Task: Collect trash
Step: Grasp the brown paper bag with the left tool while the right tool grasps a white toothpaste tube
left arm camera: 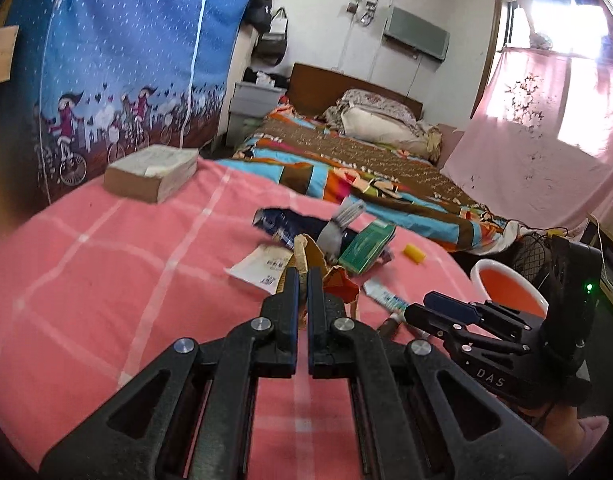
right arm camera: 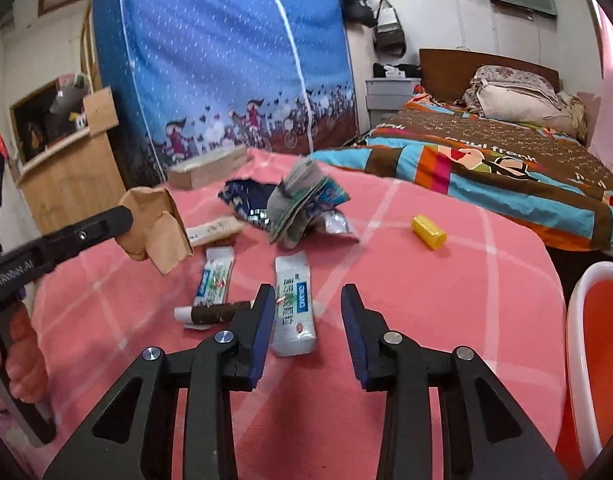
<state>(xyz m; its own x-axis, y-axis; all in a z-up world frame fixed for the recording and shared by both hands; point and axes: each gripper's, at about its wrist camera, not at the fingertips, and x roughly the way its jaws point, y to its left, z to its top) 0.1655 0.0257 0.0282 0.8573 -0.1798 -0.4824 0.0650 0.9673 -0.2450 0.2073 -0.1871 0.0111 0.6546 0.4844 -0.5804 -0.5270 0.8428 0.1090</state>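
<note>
Barely started: left gripper (left arm camera: 303,276) pinches crumpled brown cardboard scrap (right arm camera: 156,228), right gripper (right arm camera: 308,300) gapes empty; wrappers, white tubes (right arm camera: 294,304) litter pink checked blanket (right arm camera: 446,300), orange bin (right arm camera: 598,344) near right.

Left claw (left arm camera: 303,276) clamped on torn brown cardboard (left arm camera: 306,254)

Litter pile (left arm camera: 346,236) at 12 o'clock on pink blanket (left arm camera: 106,272); right claw (left arm camera: 418,306), orange bin (left arm camera: 510,288) at 3 o'clock.

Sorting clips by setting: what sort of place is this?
Most likely a home bedroom: a bed with pillows, a zip-up fabric wardrobe, and handbags hanging on the wall.
</note>
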